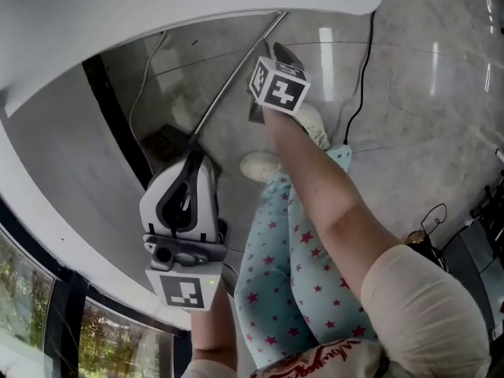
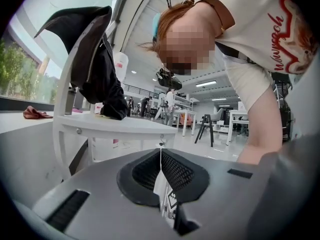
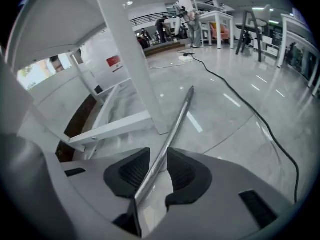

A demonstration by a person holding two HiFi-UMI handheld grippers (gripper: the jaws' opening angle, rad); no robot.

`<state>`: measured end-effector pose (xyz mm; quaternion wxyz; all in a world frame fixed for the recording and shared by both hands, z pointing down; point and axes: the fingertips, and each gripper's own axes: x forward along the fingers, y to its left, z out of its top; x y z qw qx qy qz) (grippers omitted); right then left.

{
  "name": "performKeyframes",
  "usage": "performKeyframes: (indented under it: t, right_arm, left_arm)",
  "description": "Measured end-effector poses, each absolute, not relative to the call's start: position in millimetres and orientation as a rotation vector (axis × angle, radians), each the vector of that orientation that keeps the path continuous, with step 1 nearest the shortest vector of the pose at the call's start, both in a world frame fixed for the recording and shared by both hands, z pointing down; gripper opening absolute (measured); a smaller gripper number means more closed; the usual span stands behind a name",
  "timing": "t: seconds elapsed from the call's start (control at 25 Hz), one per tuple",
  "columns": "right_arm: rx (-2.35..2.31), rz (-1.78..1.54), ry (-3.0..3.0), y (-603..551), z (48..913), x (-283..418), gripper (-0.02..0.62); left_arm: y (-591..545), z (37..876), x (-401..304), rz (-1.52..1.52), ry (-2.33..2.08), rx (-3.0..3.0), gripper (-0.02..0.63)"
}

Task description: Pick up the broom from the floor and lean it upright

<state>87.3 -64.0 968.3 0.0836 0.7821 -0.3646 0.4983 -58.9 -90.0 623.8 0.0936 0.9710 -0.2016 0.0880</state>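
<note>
The broom's thin metal handle [image 1: 236, 73] lies slanted on the pale floor under a white table; its lower end meets a dark shape [image 1: 164, 142] that I cannot make out. My right gripper [image 1: 272, 57] reaches down to the handle, its marker cube on top. In the right gripper view the handle [image 3: 177, 121] runs up between the jaws of the right gripper [image 3: 156, 171], which stand apart around it, close to the left pad. My left gripper [image 1: 191, 157] hovers lower left, away from the handle. Its pads [image 2: 161, 156] meet in a thin line with nothing held.
A white table edge [image 1: 157, 6] curves over the top of the head view, and its leg [image 3: 132, 59] stands just beyond the handle. A black cable [image 1: 364, 77] trails over the floor at right. The person's shoes [image 1: 264, 166] stand beside the handle. A jacket-draped white chair [image 2: 95, 59] is ahead.
</note>
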Motion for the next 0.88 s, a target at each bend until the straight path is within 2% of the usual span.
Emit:
performKeyframes:
  t: [0.2,0.56,0.88]
  right_arm:
    - [2.323,1.521,-1.013,-74.3,1004.3,93.9,0.137]
    - [2.276,1.604,-0.809,-77.3,1034.8,106.4,0.137]
    - [2.446,1.804,-0.555,-49.8,1021.5,117.0,0.098]
  left_arm:
    - [-88.5,641.7,-52.3,0.287,-0.548,2.882,0.021]
    - [-94.7,648.8,-53.8,0.322,-0.521,2.888,0.020]
    - [-99.9,638.3,-54.6,0.317,-0.540,2.880,0.020]
